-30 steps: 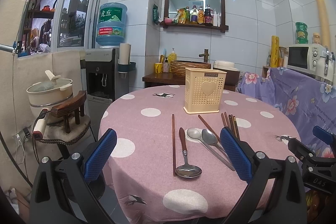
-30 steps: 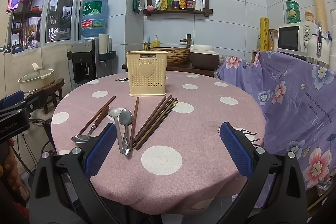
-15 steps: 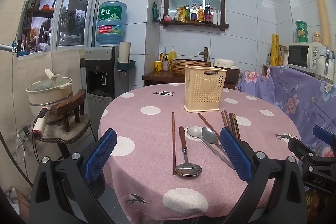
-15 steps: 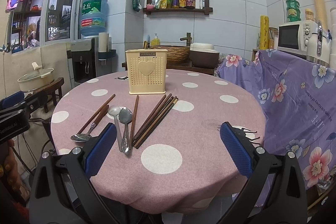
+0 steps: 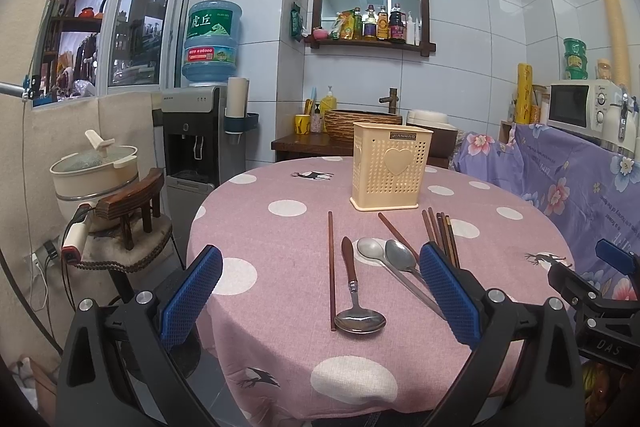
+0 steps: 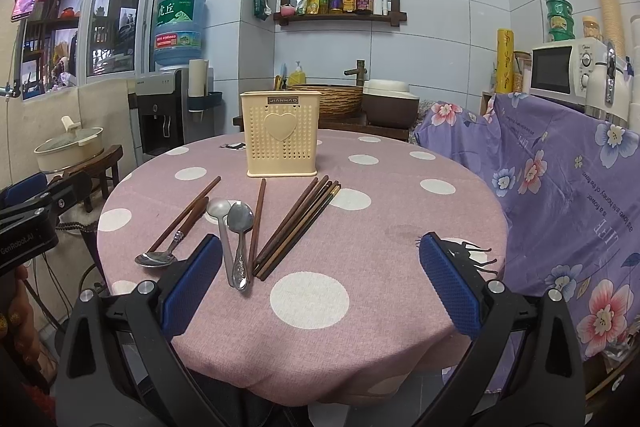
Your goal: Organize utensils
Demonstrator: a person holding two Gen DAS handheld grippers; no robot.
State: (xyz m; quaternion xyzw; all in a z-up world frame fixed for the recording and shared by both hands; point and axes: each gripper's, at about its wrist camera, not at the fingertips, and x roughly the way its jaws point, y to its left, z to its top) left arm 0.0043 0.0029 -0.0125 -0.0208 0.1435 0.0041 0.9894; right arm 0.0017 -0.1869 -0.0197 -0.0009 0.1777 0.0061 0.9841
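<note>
Cloth (image 6: pixel 400 211) right of chopsticks (image 6: pixel 298 225) bare; holder (image 6: pixel 282 133) blocks far centre, seemingly empty.

White glossy tiles (image 5: pixel 460 27) cover the far walls. A dark wooden wall shelf (image 5: pixel 370 41) with a mirror carries bottles. Below it, a dark side counter (image 5: pixel 304 145) holds a woven basket (image 6: pixel 328 99). On the left, a sliding window (image 5: pixel 140 31) sits above a water dispenser (image 5: pixel 192 131) topped with a blue bottle (image 5: pixel 212 43). A cream pot (image 5: pixel 94 167) rests near a small wooden stool (image 5: pixel 130 205). The round bench wears a pink polka-dot cloth (image 6: pixel 400 227). On the right, purple floral fabric (image 6: pixel 560 187) drapes below a white microwave (image 6: pixel 560 73).
</note>
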